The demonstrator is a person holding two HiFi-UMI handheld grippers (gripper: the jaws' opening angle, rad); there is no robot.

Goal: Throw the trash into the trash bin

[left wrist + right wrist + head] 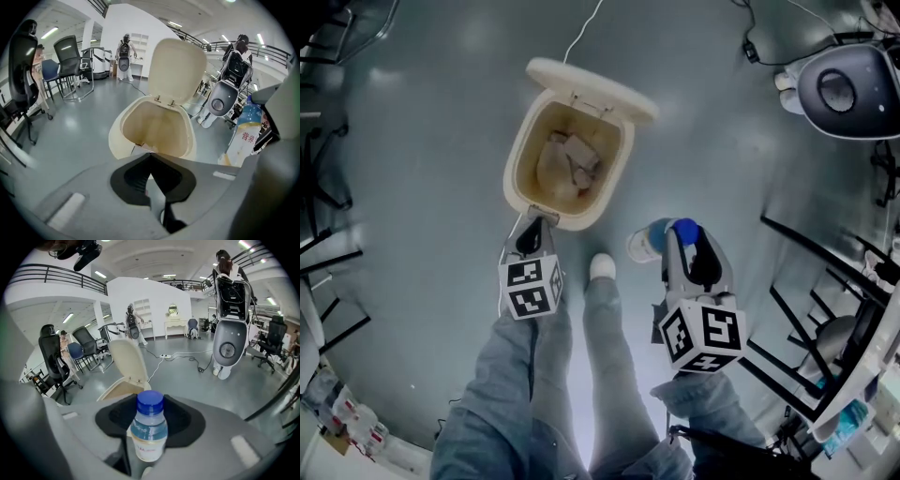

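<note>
1. Grey, glossy floor (422,187) fills the head view. Office chairs (70,58) and a white-and-grey machine (228,345) stand around the hall.
2. The cream trash bin (511,183) stands on the floor just ahead of the person's jeans-clad legs (609,356). Its lid (591,89) is tipped back, and crumpled trash (572,159) lies inside.
3. The left gripper (532,225) hangs at the bin's near rim. Its jaws are pressed together at the tips with nothing between them.
4. The right gripper (680,239) hovers to the right of the bin, apart from it. Its jaws pinch a clear plastic bottle (149,434) with a blue cap (150,403).
</note>
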